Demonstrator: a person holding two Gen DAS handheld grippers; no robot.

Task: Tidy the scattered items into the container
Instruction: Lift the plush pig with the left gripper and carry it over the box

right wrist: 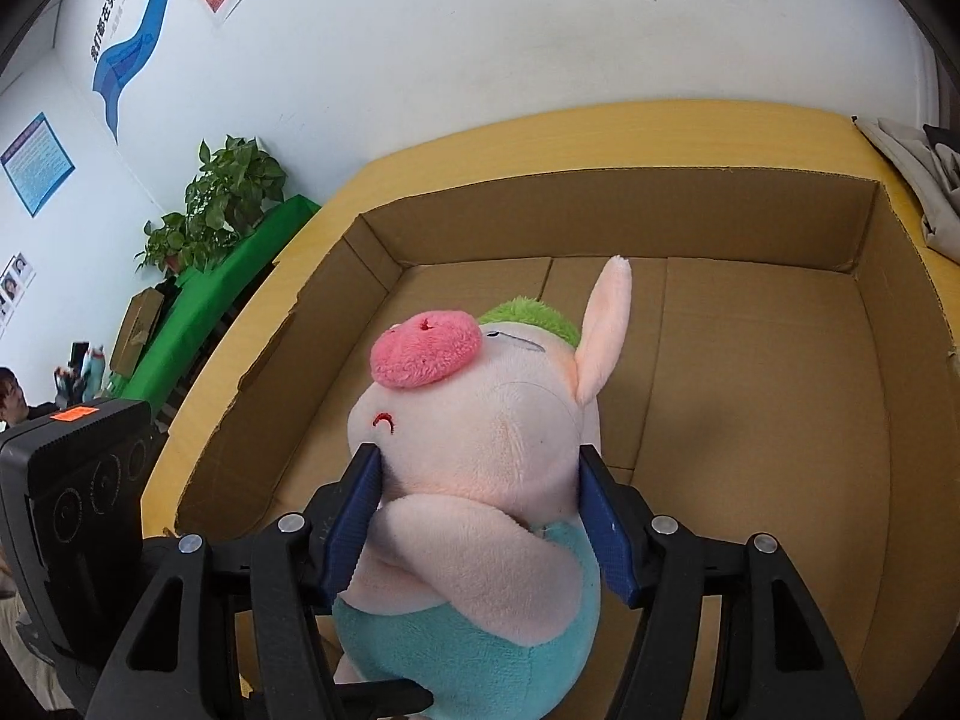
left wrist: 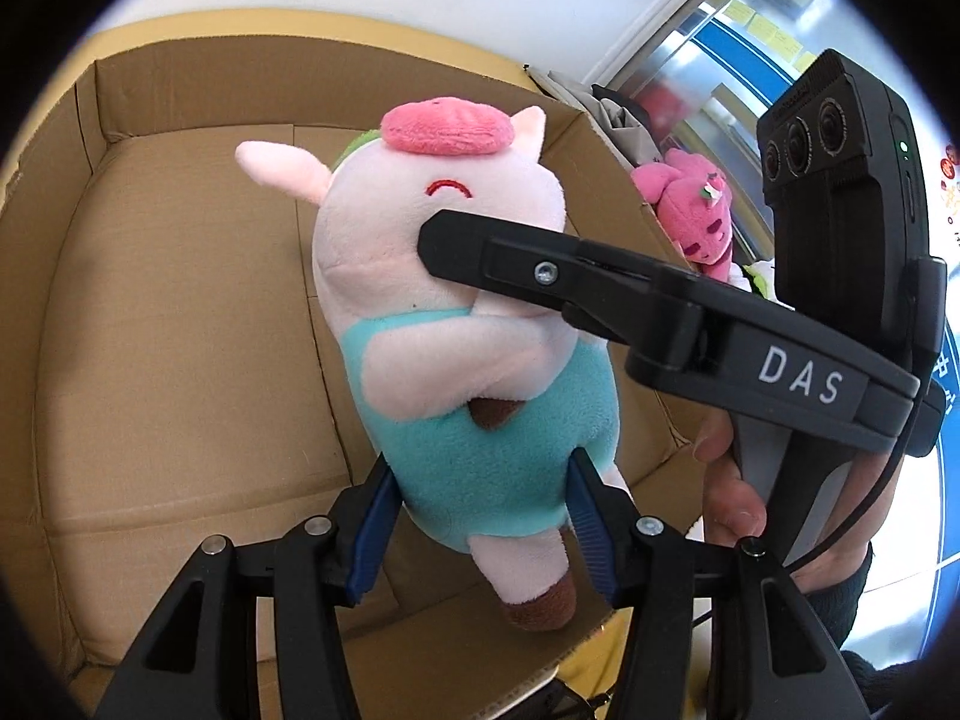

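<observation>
A pink plush pig (left wrist: 444, 276) in teal overalls, with a pink snout and green hair tuft, hangs over the open cardboard box (left wrist: 168, 312). My left gripper (left wrist: 480, 510) is shut on its teal lower body. My right gripper (right wrist: 480, 516) is shut on its head and neck; one of its fingers (left wrist: 480, 246) shows pressed against the pig's cheek in the left wrist view. In the right wrist view the pig (right wrist: 480, 438) is above the box floor (right wrist: 750, 390), and no items show on the visible floor.
The box sits on a yellow table (right wrist: 600, 120). A magenta plush toy (left wrist: 696, 210) lies outside the box past its right wall. Grey cloth (right wrist: 918, 180) lies at the table's far right. A potted plant (right wrist: 222, 198) and green table stand far left.
</observation>
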